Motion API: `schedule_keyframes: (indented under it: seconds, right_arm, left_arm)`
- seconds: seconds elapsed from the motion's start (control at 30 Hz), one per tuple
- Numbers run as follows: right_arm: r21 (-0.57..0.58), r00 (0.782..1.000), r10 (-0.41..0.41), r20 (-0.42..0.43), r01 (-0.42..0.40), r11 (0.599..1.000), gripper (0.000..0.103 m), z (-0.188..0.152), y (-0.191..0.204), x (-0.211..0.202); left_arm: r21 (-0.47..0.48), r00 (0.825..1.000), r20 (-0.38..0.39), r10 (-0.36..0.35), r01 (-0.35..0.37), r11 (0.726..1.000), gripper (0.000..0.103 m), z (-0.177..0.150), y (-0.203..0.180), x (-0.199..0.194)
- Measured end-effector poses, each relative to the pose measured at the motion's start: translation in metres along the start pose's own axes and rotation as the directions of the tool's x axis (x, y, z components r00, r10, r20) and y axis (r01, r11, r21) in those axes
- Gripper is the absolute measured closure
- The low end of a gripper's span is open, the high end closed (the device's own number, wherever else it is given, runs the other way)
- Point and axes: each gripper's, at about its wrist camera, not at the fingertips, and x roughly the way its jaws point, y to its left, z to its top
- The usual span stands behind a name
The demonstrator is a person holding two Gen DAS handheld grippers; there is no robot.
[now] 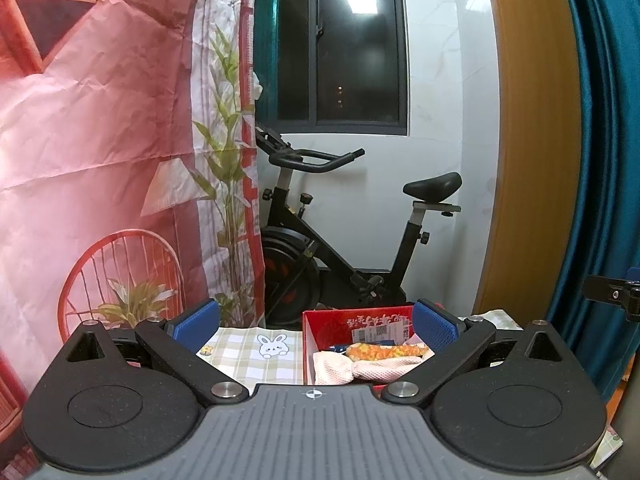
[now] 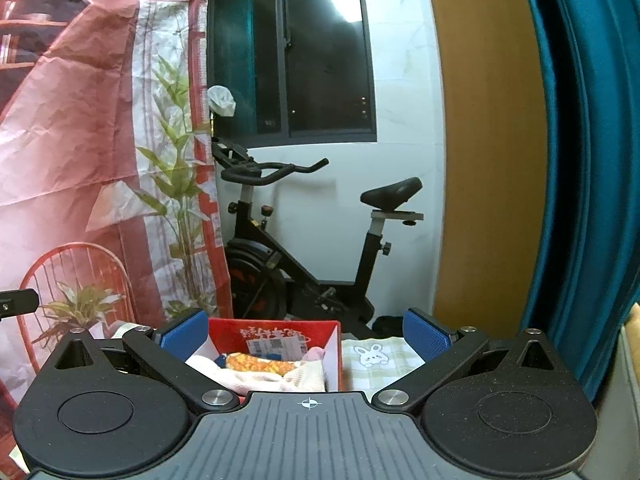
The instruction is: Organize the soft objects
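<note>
Jaws on both tools stand wide apart with nothing between them. The left gripper hangs above the near edge of the table, its blue pads framing the checked tablecloth with a rabbit print on the left and a red box on the right. The right gripper is spread just as wide, with the same red box behind its left pad and the checked tablecloth toward its right pad.

Inside the box lie the soft things: an orange patterned soft toy rests on a pale pink cloth, with a white label on the box's far inner wall. From the right wrist view the orange patterned soft toy sits in the middle of the box, on top of the pale pink cloth; a dark blue item peeks out beside it, too hidden to identify.

Farther off, a black exercise bike stands against the white wall under a dark window. A red printed backdrop hangs on the left, and a teal curtain beside a wooden panel fills the right.
</note>
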Motion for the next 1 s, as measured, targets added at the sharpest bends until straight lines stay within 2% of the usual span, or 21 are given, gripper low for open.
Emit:
schedule_keyframes:
  seconds: [1.0]
  right_arm:
    - [-0.014,1.000,-0.022,-0.012,0.022,1.000,0.000,-0.0030,0.0005,0.0031]
  left_arm:
    - [-0.010,1.000,0.002,0.030,-0.030,1.000,0.000,-0.0032,0.0006,-0.0003]
